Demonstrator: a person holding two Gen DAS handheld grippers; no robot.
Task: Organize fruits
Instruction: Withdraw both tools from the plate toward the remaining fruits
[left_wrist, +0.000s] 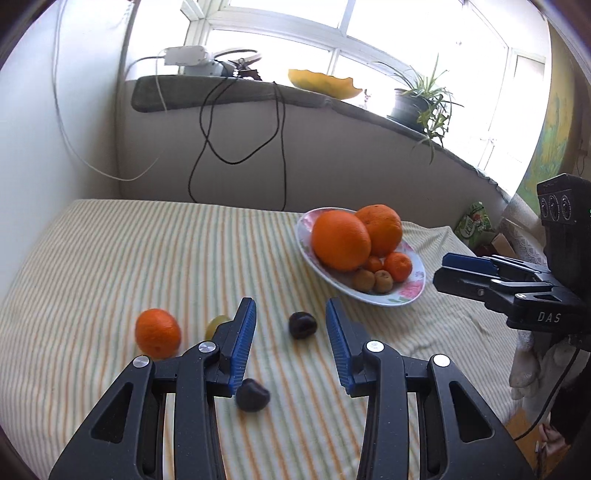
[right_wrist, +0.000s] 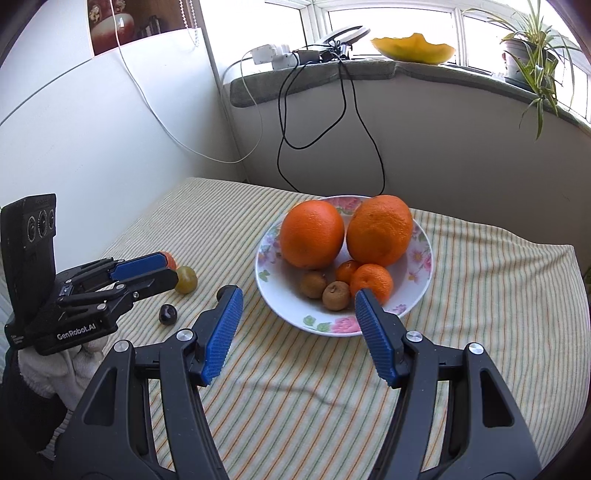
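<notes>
The left gripper hangs spread over a dark plum at lower centre (small, smooth, likely slippery); pinch gently across its middle. The right gripper, also spread, faces the floral plate.

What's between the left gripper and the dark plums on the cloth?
Nothing visible. The left gripper is open, with one plum lying in line between its fingers and another plum beside its left finger. Only bare cloth lies around them.

Bright window, grey sill (potted plant), white walls.
</notes>
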